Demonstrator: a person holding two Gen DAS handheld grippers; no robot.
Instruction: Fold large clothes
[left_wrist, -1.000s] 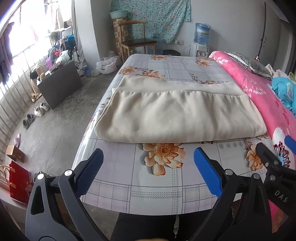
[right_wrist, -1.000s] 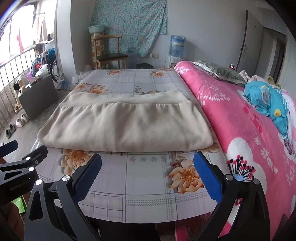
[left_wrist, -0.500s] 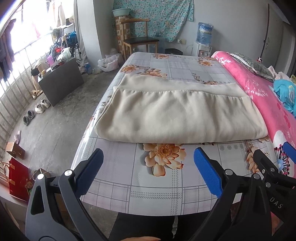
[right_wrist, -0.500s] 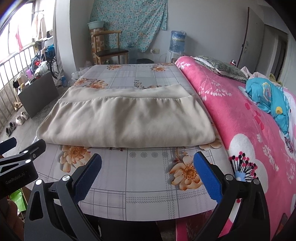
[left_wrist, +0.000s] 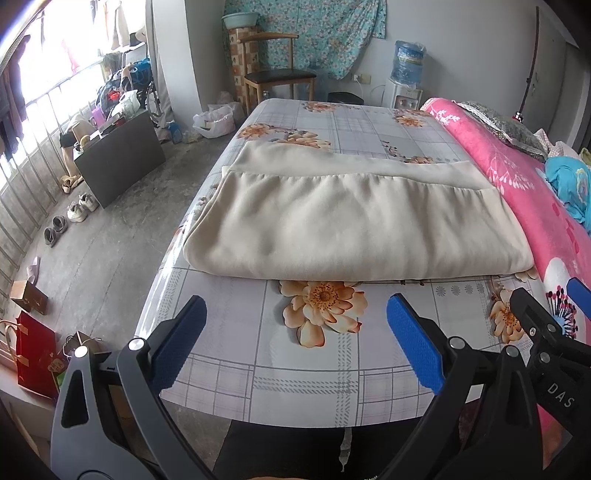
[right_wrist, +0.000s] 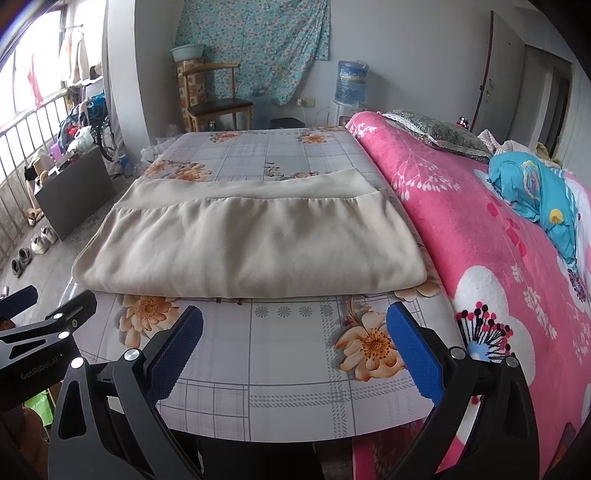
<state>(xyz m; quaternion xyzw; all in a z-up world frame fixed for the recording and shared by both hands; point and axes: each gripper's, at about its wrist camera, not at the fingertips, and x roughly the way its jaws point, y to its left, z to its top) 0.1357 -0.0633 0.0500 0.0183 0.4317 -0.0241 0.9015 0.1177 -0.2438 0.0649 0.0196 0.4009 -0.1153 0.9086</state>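
Note:
A large cream garment (left_wrist: 354, 221) (right_wrist: 251, 243) lies folded into a wide rectangle on the flowered table (left_wrist: 303, 376) (right_wrist: 295, 373), its folded edge nearest me. My left gripper (left_wrist: 295, 332) hovers open over the table's near edge, short of the cloth, with nothing between its blue pads. My right gripper (right_wrist: 295, 332) is open too, at the same edge toward the right. Each gripper shows at the side of the other's view.
A pink flowered blanket (right_wrist: 480, 229) with a blue bundle (right_wrist: 535, 199) and a pillow (right_wrist: 439, 136) borders the table's right side. At the far end stand a wooden chair (left_wrist: 277, 81) and a water dispenser (left_wrist: 404, 81). Left floor holds a dark box (left_wrist: 118, 158), shoes, bags.
Both grippers have drawn slightly back and tilted, so the garment sits a little farther in view. The cloth itself has not moved; both grippers stay open.

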